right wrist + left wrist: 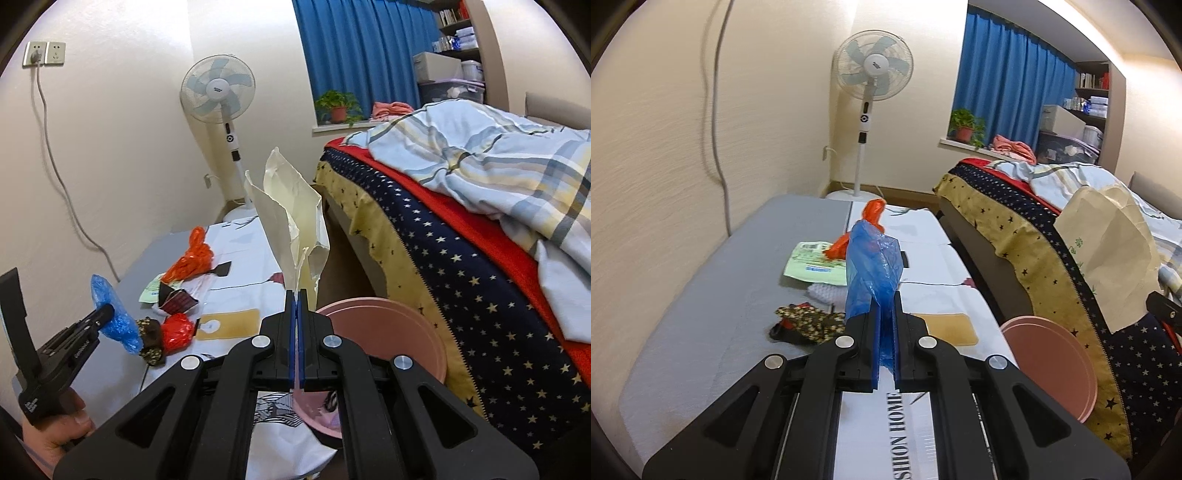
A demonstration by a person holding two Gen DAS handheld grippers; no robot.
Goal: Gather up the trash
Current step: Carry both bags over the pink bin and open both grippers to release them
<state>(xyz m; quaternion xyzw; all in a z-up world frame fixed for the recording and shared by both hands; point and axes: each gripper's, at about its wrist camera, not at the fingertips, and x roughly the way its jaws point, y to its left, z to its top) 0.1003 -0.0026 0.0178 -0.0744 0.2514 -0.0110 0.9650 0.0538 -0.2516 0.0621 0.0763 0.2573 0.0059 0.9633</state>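
My left gripper (885,299) is shut on a crumpled blue plastic bag (871,266) and holds it above the low table; it also shows in the right wrist view (107,314) with the blue bag (116,317). My right gripper (296,293) is shut on a cream paper bag (291,218), held upright over the pink bin (391,332). The paper bag (1108,251) and pink bin (1052,365) show at the right of the left wrist view. An orange plastic bag (192,258), a red wrapper (177,330), a dark patterned wrapper (809,321) and a green paper packet (812,262) lie on the table.
The low table (701,314) has a grey mat and a white printed cloth. A bed with a starred cover (461,258) stands close on the right. A standing fan (221,96), a cable on the wall and a potted plant (338,105) are behind.
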